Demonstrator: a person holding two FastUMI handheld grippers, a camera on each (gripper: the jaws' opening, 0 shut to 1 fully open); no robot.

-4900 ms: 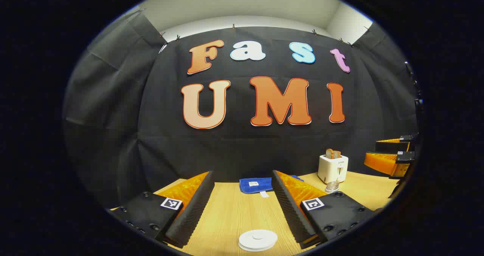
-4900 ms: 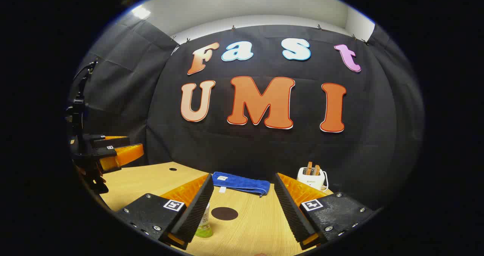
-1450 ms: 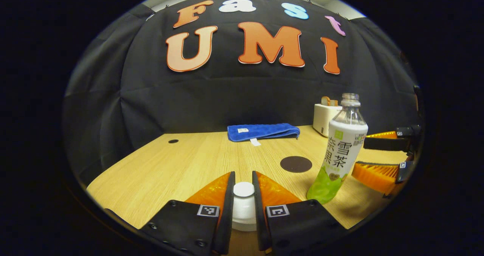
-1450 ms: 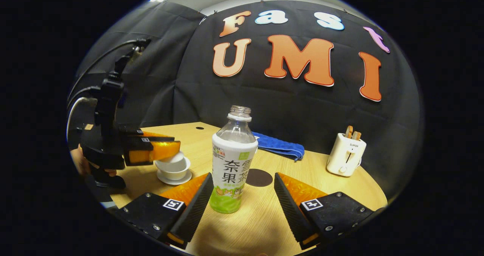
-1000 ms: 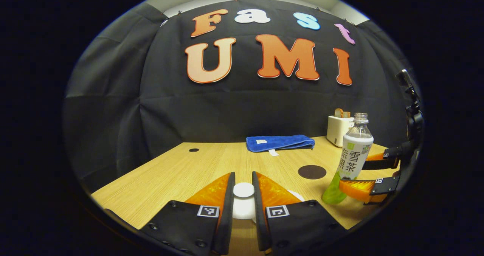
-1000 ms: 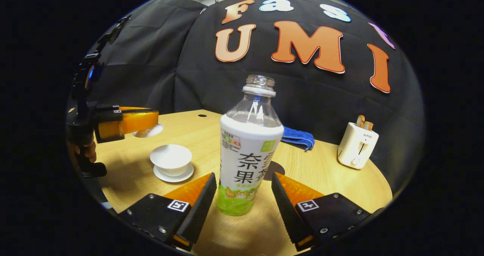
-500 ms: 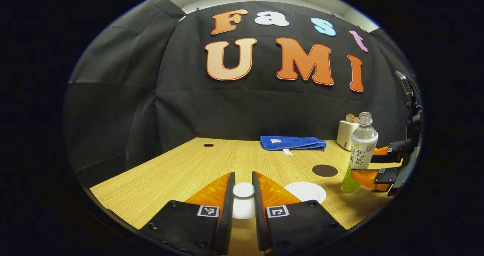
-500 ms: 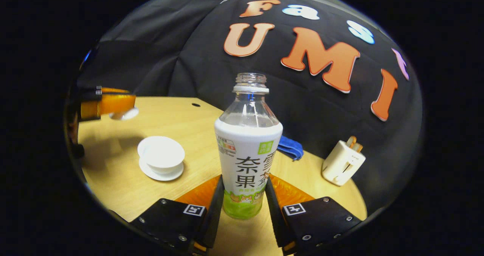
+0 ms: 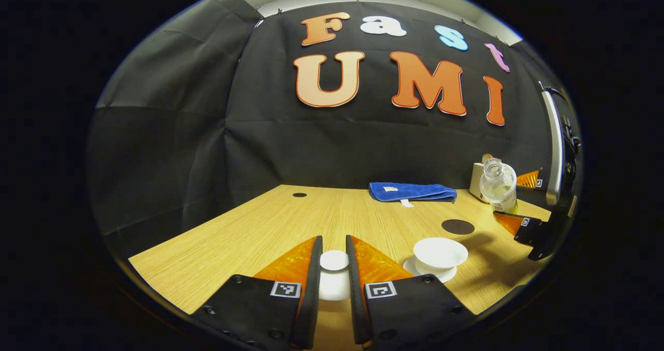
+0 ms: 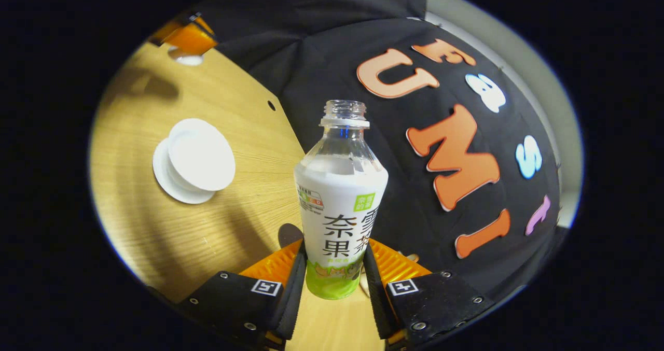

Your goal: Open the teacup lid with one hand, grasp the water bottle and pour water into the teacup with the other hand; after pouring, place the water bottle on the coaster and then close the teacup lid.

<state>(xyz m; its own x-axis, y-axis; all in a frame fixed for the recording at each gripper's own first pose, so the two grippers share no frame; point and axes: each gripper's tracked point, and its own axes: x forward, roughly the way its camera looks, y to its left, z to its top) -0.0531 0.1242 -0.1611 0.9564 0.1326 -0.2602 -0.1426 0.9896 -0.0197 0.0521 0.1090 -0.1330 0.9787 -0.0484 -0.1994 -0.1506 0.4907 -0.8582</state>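
Note:
My left gripper is shut on the knob of the white teacup lid, held above the table to the left of the cup. The white teacup stands uncovered on its saucer. My right gripper is shut on the lower part of the uncapped water bottle, which is lifted and tilted toward the cup. In the left gripper view the bottle hangs right of and above the cup. In the right gripper view the cup lies to the left, and the lid in the left gripper beyond it. The dark round coaster lies behind the cup.
A folded blue towel lies at the back of the wooden table. A white toaster stands at the back right, partly behind the bottle. A small hole sits in the tabletop at the back left.
The right gripper has lifted the bottle off the table and tilted it toward the cup. The left gripper has carried the lid a little farther left of the cup.

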